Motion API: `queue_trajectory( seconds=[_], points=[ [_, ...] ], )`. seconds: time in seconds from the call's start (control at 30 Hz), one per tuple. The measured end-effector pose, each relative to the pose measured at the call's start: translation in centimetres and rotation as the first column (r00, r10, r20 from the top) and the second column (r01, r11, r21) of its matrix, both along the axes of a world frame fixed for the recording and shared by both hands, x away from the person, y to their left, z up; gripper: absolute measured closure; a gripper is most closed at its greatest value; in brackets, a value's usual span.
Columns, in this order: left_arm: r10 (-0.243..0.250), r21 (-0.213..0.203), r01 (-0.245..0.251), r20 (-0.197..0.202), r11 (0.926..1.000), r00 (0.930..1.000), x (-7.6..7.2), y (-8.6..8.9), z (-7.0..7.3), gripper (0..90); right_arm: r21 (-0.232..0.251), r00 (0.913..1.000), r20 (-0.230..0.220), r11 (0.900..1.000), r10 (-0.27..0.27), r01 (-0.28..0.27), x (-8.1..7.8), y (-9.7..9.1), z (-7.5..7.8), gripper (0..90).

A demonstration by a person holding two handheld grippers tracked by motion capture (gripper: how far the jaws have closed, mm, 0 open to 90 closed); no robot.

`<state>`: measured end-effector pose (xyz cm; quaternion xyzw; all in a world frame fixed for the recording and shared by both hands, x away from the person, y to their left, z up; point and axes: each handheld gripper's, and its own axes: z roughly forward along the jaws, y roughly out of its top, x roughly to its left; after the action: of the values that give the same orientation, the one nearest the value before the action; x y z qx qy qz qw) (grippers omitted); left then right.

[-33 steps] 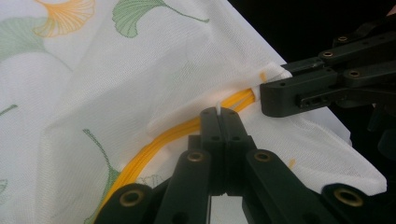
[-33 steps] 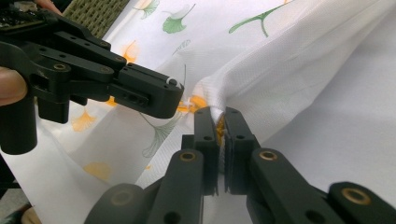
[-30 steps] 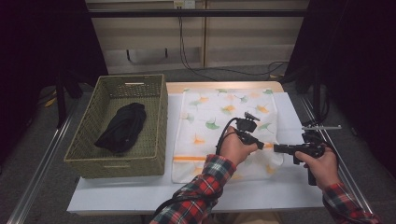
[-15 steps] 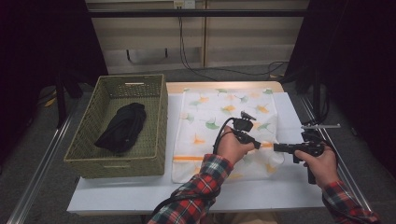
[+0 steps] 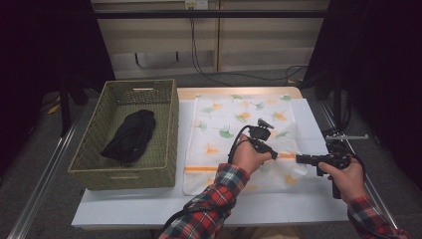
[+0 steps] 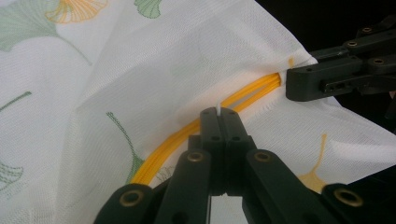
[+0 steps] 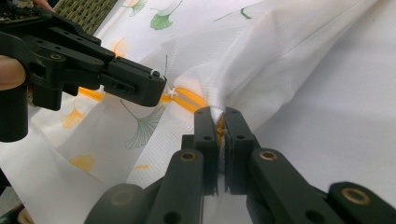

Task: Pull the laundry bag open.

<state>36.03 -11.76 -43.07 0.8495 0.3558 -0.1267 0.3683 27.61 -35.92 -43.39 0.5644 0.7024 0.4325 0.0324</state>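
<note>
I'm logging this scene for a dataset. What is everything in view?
Cloth: one, white with green and orange leaf print and an orange stripe, spread on the table, near right part pinched up.
Basket: one, olive wicker, left of the cloth.
Dark bundle: one, black, inside the basket.
Table: one, white.
Left claw: black, shut on the cloth.
Right claw: black, shut on the cloth.
Sleeves: two, red plaid.

A lab: black curtains [image 5: 45,59], aluminium rail [image 5: 40,184], trailing cables [image 5: 209,59].
</note>
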Motion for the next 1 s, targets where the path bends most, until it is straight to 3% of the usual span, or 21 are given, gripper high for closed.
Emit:
queue_trajectory(
  seconds=[0.17, 0.4, 0.43, 0.57, 0.63, 0.77, 0.8, 0.97, 1.0],
  points=[
    [-0.005, 0.019, 0.005, 0.0, 0.9998, 1.0, 0.2, 0.1, 0.1, 90.0, -0.004, 1.0, -0.004, 1.0, -0.007, 0.007, 0.2, 0.0, 0.0, 86.0],
    [0.01, 0.01, -0.01, -0.001, 0.9999, 1.0, 0.3, 0.5, 0.0, 90.0, 0.007, 1.0, -0.001, 1.0, -0.002, 0.002, 0.6, -0.1, 0.0, 86.1],
    [0.032, 0.016, -0.032, 0.0, 0.9994, 0.9995, 0.3, 0.6, 0.0, 90.0, 0.004, 1.0, -0.003, 1.0, -0.005, 0.005, 0.6, -0.1, 0.0, 86.1],
    [0.034, -0.004, -0.034, -0.015, 0.9994, 0.9993, 0.3, 1.1, 0.1, 90.0, 0.01, 1.0, 0.0, 0.9999, -0.003, 0.003, 0.5, -0.2, 0.1, 86.1],
    [0.03, 0.017, -0.03, -0.005, 0.9994, 0.9995, 0.3, 1.3, 0.1, 90.0, 0.013, 1.0, -0.002, 0.9999, 0.001, -0.001, 0.6, -0.2, 0.1, 86.1],
    [0.033, 0.021, -0.033, -0.013, 0.9992, 0.9994, 0.3, 1.6, 0.1, 90.0, 0.006, 1.0, 0.004, 1.0, -0.002, 0.002, 0.7, -0.1, 0.3, 86.1],
    [0.053, 0.015, -0.053, -0.01, 0.9985, 0.9985, 0.2, 1.6, 0.1, 90.0, 0.005, 1.0, 0.003, 1.0, 0.001, -0.001, 0.7, -0.1, 0.3, 86.1],
    [0.029, 0.018, -0.029, -0.008, 0.9994, 0.9995, 0.3, 1.9, 0.3, 90.0, 0.014, 1.0, -0.001, 0.9999, 0.0, 0.0, 0.8, 0.0, 0.4, 86.1],
    [0.047, 0.007, -0.047, -0.013, 0.9989, 0.9988, 0.3, 1.8, 0.3, 90.0, 0.022, 1.0, -0.002, 0.9998, -0.002, 0.002, 0.8, 0.0, 0.4, 86.1]
  ],
)
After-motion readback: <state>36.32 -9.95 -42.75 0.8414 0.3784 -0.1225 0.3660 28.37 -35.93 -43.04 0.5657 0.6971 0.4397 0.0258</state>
